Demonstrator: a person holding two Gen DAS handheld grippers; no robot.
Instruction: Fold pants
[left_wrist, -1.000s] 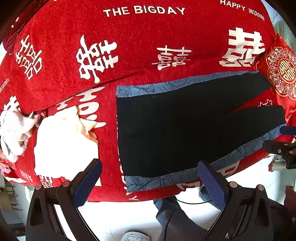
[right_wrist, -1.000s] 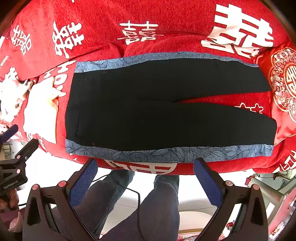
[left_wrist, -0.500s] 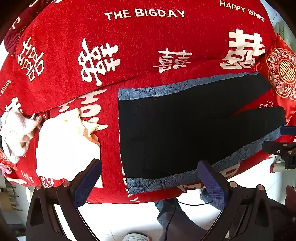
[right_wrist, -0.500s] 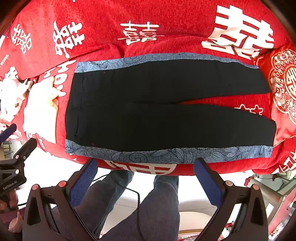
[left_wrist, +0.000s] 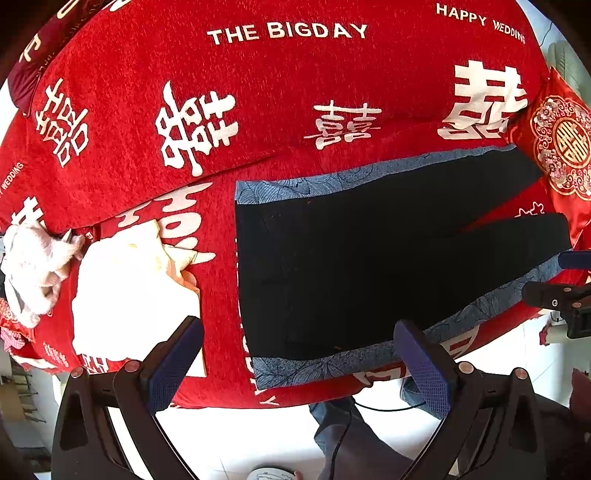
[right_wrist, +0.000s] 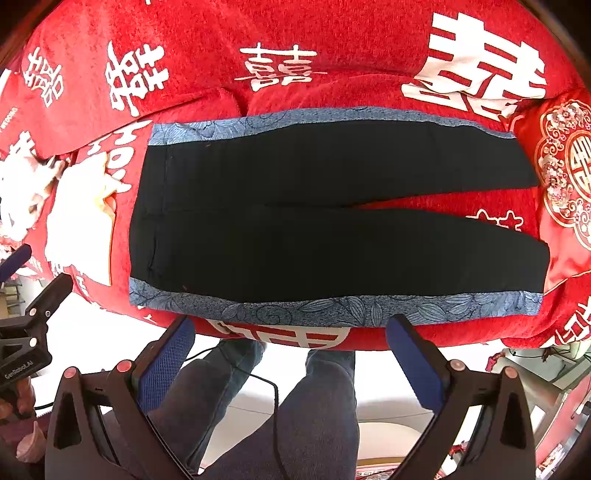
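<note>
Pants (right_wrist: 332, 229) lie flat on the red sofa (right_wrist: 332, 48), long axis along its front edge: waistband toward the left end, both leg hems toward the right end, near a red cushion (right_wrist: 565, 170). Left of the waistband sits a pale cloth (left_wrist: 129, 288), possibly folded. The left gripper (left_wrist: 295, 354) hangs released off the front edge by the waistband corner, nearer that end. The right gripper (right_wrist: 291, 354), jaws also spread and empty, faces the mid-length of the blue side stripe (right_wrist: 332, 308).
</note>
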